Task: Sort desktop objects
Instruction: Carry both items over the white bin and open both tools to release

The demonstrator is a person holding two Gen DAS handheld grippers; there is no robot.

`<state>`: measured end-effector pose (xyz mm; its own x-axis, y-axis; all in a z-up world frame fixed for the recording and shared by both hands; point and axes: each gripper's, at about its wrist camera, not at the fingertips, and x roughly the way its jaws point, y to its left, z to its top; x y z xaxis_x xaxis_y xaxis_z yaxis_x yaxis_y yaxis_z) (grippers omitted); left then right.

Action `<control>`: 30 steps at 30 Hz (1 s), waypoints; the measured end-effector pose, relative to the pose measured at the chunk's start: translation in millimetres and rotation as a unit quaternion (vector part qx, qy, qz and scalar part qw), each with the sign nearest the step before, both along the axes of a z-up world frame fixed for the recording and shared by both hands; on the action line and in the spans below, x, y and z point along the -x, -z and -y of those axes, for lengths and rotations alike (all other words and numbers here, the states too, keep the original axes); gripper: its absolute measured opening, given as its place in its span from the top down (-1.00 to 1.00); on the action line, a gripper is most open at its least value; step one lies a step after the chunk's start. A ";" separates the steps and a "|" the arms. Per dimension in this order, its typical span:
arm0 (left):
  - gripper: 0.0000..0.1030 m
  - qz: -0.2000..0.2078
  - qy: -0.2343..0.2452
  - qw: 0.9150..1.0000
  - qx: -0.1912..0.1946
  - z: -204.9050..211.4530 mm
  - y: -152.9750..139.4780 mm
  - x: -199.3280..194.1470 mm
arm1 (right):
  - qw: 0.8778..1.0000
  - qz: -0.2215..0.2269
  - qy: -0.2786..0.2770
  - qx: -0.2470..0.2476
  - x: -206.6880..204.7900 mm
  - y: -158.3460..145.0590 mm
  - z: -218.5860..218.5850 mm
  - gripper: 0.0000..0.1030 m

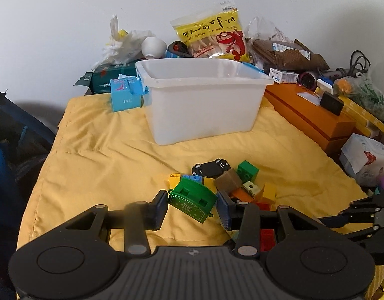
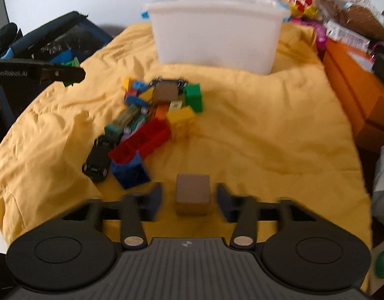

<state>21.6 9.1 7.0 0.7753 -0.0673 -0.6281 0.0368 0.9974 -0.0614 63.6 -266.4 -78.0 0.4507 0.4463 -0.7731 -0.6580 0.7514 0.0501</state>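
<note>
Left wrist view has the left gripper (image 1: 192, 208) low in the frame, its fingers touching both ends of a green toy piece (image 1: 193, 201) tilted between them, gripping it. Behind sits the toy pile (image 1: 232, 182) on the yellow cloth (image 1: 104, 155), with the translucent bin (image 1: 204, 100) at upper centre. Over in the right wrist view, the right gripper (image 2: 189, 201) stands spread wide around a brown block (image 2: 192, 195), pads clear of it.
</note>
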 end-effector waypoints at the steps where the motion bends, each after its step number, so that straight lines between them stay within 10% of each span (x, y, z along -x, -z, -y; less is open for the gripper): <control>1: 0.11 0.000 0.001 1.000 0.000 0.2 -0.8 -0.8 | 1.000 0.001 0.000 -0.002 -0.4 -0.7 -0.2 0.37; 19: 0.11 0.053 -0.019 0.998 0.002 -19.3 -90.2 -76.3 | 0.979 0.102 0.074 -0.159 -93.2 -152.1 12.2 0.37; 30: 0.11 0.055 -0.022 0.998 -0.003 -28.1 -139.1 -161.7 | 0.978 0.124 0.060 -0.159 -163.2 -200.8 -20.9 0.37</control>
<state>183.3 37.2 146.1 0.8413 -0.0286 -0.5398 -0.0002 0.9986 -0.0534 226.8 -245.4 122.8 0.6701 0.5794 -0.4639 -0.5883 0.7957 0.1441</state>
